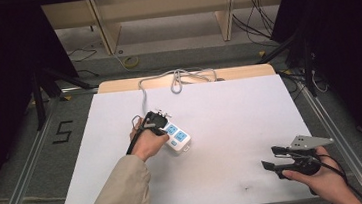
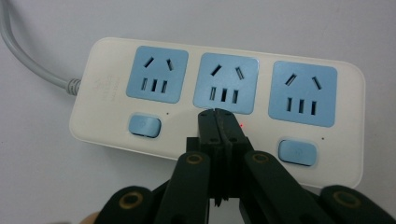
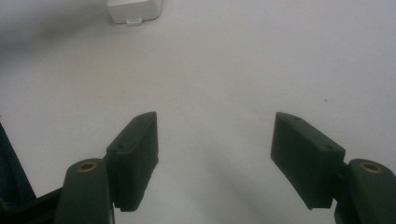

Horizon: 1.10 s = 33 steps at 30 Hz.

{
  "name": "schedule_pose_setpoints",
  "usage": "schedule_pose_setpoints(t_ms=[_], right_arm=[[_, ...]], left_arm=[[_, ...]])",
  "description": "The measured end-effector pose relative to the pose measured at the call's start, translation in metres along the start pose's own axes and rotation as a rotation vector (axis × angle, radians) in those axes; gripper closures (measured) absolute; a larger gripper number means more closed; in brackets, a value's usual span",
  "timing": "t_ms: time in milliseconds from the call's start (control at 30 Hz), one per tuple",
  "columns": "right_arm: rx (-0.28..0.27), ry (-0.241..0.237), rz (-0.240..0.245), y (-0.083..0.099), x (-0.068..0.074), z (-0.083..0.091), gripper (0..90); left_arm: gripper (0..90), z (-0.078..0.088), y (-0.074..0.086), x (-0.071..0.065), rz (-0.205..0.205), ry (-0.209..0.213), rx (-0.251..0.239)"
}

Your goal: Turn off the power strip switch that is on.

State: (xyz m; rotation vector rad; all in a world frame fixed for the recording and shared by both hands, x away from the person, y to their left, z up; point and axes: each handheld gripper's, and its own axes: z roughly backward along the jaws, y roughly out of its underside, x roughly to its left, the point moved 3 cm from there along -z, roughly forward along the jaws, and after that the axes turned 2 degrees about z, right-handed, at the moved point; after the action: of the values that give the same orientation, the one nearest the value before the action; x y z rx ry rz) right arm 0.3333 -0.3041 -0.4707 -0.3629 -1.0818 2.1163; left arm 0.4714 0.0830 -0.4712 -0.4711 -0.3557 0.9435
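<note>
Your power strip [image 2: 224, 74] is cream-white with three light-blue socket faces and light-blue switch buttons [image 2: 144, 125]; a tiny red light [image 2: 242, 125] glows near its middle. Its cord [image 1: 176, 77] is pale grey. Your grippers' jaws are black with brass-coloured pivot rings. Your sleeve [image 1: 122, 193] is beige, the tabletop [image 1: 231, 127] plain white.

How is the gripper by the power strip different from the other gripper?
The left gripper has its jaws shut together, while the right gripper has its jaws wide apart. The left gripper's tips sit at the power strip, over its middle switch; the right gripper is off over bare white table, touching nothing. Both have black jaws and are held in a hand.
</note>
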Motion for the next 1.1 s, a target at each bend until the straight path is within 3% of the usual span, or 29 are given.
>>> schedule_pose_setpoints(t_ms=[1100], right_arm=[[-0.003, 0.005, 0.002, -0.0004, -0.0011, 0.002, 32.4]], left_arm=[[90.0, 0.0003, 0.0004, 0.0016, 0.015, 0.015, -0.003]])
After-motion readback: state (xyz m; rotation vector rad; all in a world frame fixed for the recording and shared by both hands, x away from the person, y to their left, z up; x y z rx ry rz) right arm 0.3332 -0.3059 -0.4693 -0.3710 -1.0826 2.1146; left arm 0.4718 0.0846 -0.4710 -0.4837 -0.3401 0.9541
